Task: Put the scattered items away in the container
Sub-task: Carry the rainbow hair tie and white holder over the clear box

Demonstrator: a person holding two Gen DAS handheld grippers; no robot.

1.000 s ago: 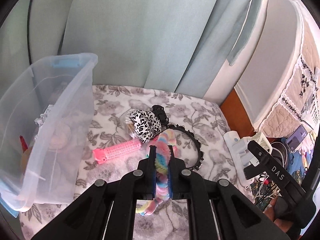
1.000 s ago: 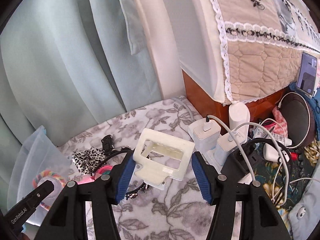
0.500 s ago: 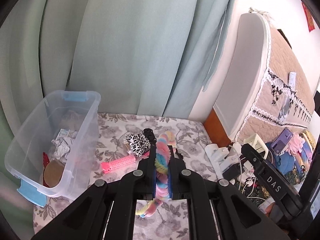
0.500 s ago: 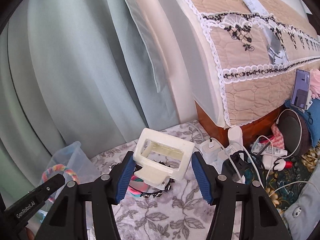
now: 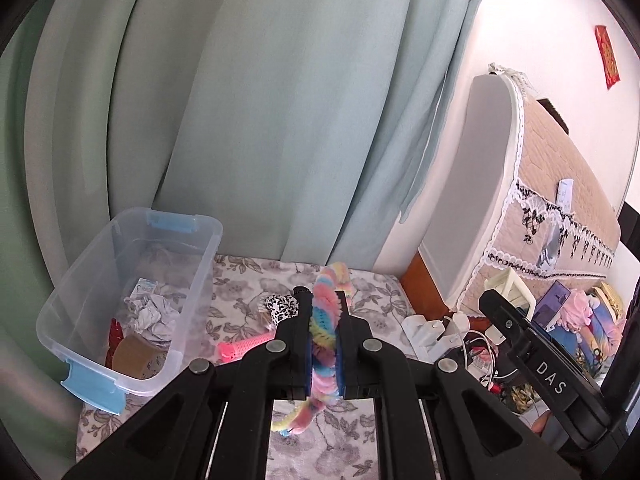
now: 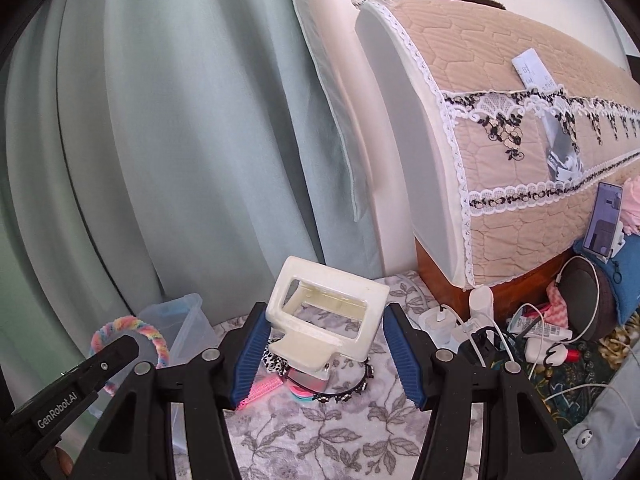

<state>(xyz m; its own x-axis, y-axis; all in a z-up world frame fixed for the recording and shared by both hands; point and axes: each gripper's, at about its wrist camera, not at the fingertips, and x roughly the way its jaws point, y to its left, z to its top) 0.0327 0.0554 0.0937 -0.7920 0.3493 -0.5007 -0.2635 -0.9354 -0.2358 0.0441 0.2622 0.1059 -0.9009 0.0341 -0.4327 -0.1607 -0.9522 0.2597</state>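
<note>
Rainbow headband (image 5: 325, 330) clamped in the left gripper (image 5: 324, 344), cream hair clip (image 6: 326, 320) pinched in the right gripper (image 6: 324, 350), both raised to clear the bin (image 5: 120, 288) at nine o'clock.

Left gripper (image 5: 324, 340) clamping rainbow headband (image 5: 325, 320), clear bin (image 5: 132, 296) at left

- A grey floral blanket (image 5: 240, 284) covers the surface that carries everything.
- A clear plastic bin (image 5: 100, 280) with blue latches stands on its left part.
- Beside the bin lie a pink comb (image 5: 240, 347) and a leopard-print scrunchie (image 5: 280, 307).
- A black beaded headband (image 6: 352, 388) lies near them.
- White chargers (image 6: 436, 322) stand at the right edge.
</note>
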